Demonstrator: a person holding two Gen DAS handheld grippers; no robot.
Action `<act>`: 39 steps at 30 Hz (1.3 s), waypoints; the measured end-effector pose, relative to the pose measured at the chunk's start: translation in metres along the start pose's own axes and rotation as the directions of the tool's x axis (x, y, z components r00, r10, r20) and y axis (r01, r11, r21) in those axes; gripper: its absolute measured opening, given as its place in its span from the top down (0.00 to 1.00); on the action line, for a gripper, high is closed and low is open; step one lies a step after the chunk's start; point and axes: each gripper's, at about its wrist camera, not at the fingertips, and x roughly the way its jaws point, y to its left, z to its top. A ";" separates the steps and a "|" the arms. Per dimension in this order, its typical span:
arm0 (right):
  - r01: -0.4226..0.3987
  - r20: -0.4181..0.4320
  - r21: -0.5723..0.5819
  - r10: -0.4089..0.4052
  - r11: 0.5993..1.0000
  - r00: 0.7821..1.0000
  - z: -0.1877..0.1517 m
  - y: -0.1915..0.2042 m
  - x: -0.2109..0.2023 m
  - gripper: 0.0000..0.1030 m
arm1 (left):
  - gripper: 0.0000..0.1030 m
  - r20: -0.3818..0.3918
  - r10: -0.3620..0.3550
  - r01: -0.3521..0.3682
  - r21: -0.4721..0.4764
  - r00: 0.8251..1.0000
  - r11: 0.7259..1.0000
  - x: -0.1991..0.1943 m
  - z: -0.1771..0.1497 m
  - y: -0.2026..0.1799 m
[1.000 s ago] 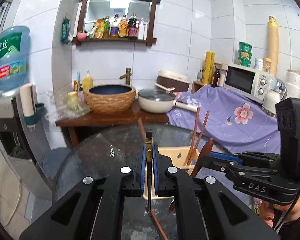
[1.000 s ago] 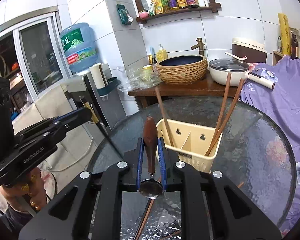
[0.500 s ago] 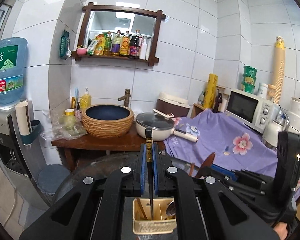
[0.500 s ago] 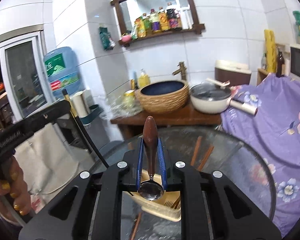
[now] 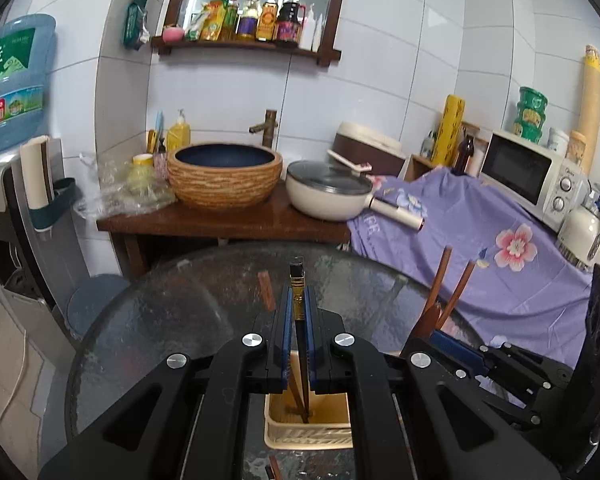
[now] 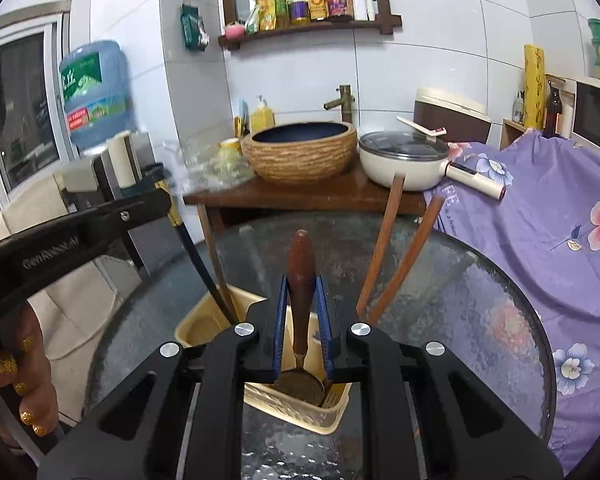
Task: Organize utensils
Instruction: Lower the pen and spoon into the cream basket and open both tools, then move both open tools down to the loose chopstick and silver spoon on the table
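My left gripper is shut on a black chopstick with gold bands; its lower end reaches down into the cream utensil caddy right below. My right gripper is shut on the brown wooden handle of a metal spoon, whose bowl hangs inside the same caddy. Two brown chopsticks stand leaning in the caddy's right compartment. In the right wrist view the left gripper and its black chopstick come in from the left, held by a hand.
The caddy sits on a round glass table. A loose brown chopstick lies on the glass near its front. Behind stand a wooden counter with a woven basin and a lidded pot. A purple floral cloth and microwave are right.
Both grippers moved forward and down over the caddy. The black chopstick's tip and the spoon's bowl now sit inside it, and both grips stayed shut.
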 end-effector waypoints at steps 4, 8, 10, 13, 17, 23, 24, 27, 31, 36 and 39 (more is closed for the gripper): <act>0.010 0.005 -0.026 -0.010 1.000 1.000 -0.008 0.006 0.001 0.86 | 0.94 -0.033 0.006 -0.006 0.008 0.999 1.000 0.011 -0.016 0.001; 0.007 -0.001 -0.028 -0.007 1.000 1.000 -0.010 0.007 0.002 0.87 | 0.97 -0.065 0.012 -0.011 0.013 0.998 1.000 0.021 -0.027 0.004; 0.011 0.000 -0.027 -0.011 1.000 1.000 -0.010 0.006 0.003 0.87 | 0.97 -0.076 0.005 -0.004 0.009 0.997 1.000 0.024 -0.030 0.006; 0.003 -0.003 -0.014 -0.003 1.000 1.000 -0.010 0.003 0.002 0.84 | 0.96 -0.066 0.004 -0.003 0.011 0.998 1.000 0.021 -0.032 0.007; -0.002 0.003 0.018 0.002 1.000 1.000 -0.015 -0.004 -0.004 0.73 | 0.95 -0.058 -0.011 0.012 0.018 0.998 1.000 0.014 -0.033 0.006; 0.007 0.032 0.040 -0.009 0.999 0.999 -0.039 -0.013 -0.035 0.49 | 0.43 -0.018 -0.014 0.015 0.032 1.000 0.999 -0.011 -0.055 0.009; 0.000 0.022 0.040 -0.001 0.999 1.000 -0.047 -0.014 -0.040 0.49 | 0.41 -0.018 -0.005 0.005 0.038 1.000 0.999 -0.016 -0.065 0.012; -0.007 -0.024 0.028 0.008 1.000 1.000 -0.070 -0.018 -0.050 0.45 | 0.30 -0.061 0.007 -0.005 0.032 0.998 0.999 -0.018 -0.091 0.020; -0.010 -0.134 0.005 0.010 1.000 0.991 -0.109 -0.029 -0.053 0.45 | 0.29 -0.145 0.005 -0.001 0.022 0.989 1.000 -0.014 -0.129 0.028; -0.018 -0.198 0.007 0.019 1.000 0.980 -0.159 -0.046 -0.066 0.45 | 0.29 -0.219 0.010 -0.004 0.030 0.976 1.000 -0.015 -0.175 0.033; -0.012 -0.190 0.019 0.016 1.000 0.982 -0.186 -0.054 -0.082 0.45 | 0.29 -0.242 0.002 0.000 0.007 0.970 1.000 -0.018 -0.189 0.038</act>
